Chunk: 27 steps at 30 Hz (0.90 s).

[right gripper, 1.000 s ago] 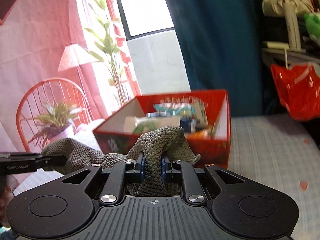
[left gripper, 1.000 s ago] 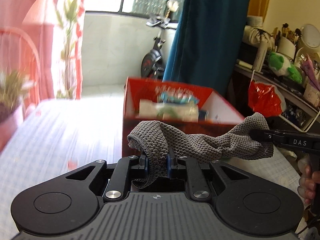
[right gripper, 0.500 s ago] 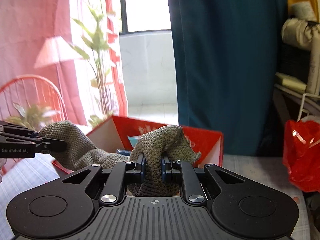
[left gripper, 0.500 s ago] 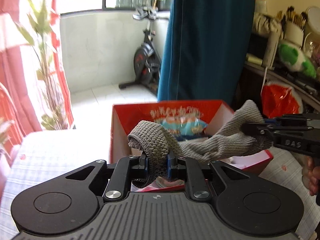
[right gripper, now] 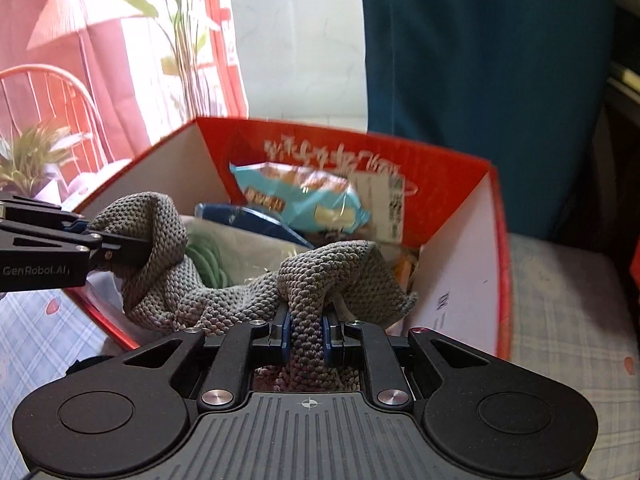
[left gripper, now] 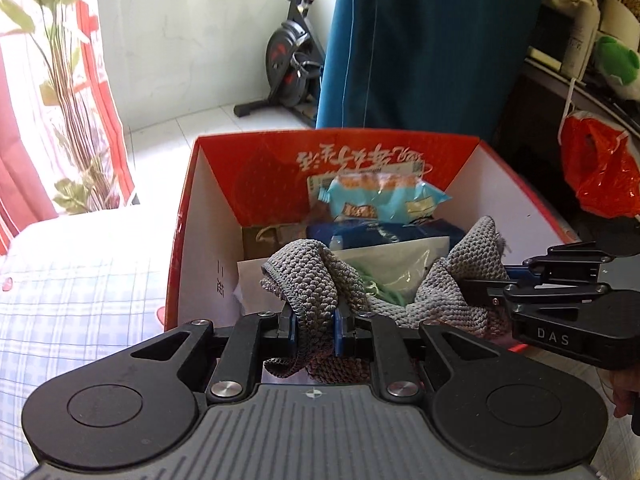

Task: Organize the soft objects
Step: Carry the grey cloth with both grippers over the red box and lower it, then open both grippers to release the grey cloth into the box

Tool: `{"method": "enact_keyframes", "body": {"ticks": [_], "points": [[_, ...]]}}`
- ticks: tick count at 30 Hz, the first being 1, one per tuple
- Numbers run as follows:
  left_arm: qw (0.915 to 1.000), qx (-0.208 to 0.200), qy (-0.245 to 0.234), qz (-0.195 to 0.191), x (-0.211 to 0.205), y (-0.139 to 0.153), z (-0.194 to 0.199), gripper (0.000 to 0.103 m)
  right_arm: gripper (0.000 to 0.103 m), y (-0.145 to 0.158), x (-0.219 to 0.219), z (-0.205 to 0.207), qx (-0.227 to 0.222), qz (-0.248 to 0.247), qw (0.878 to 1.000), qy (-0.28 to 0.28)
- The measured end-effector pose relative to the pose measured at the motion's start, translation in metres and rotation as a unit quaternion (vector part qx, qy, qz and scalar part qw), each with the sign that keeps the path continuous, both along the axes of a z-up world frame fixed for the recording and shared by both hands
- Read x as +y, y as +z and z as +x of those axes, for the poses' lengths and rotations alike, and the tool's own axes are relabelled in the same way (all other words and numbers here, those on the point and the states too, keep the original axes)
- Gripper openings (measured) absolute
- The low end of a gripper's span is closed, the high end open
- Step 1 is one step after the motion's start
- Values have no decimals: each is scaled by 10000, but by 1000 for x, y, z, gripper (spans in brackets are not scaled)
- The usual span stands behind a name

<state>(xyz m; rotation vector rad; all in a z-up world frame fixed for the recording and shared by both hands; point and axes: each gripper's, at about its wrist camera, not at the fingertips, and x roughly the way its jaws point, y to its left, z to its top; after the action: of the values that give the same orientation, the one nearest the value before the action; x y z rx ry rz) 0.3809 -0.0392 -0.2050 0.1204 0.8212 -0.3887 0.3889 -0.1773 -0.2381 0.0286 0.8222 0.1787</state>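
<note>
Closer now, red box (left gripper: pixel 192 216) holding snack packets (left gripper: pixel 380 200), grey cloth (left gripper: pixel 308 276) above

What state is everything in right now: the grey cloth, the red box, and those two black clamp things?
grey knitted cloth: bunched, held at both ends above the box
red box: open-topped, partly filled with packets
left gripper: shut on the cloth
right gripper: shut on the cloth

Checked bedsheet (left gripper: pixel 80 304) — red box (left gripper: pixel 180 248) stands directly on it.
</note>
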Motion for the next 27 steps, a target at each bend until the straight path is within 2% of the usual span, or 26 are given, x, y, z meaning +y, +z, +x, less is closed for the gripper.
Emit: {"method": "enact_keyframes", "body": {"ticks": [7,10,20,24,27], "points": [[9991,113,-276,285,-9,-7,9,18,14,-10,-6,17,568,349,9977,-119],[9991,216,-247,258,-7,-10,12,18,14,-13,-8,20,688,453,9965,-170],[9995,121,-164,228,-5,0,5,20,17,-11,-6,15,545,400,9973,-289],[9999,8,-61,154,-1,8,0,32,24,-2,-6,6,391,307,9981,-372],[9999,-107,-27,51,3,18,-8,54,38,7,-9,-1,262,293,9981,-466]]}}
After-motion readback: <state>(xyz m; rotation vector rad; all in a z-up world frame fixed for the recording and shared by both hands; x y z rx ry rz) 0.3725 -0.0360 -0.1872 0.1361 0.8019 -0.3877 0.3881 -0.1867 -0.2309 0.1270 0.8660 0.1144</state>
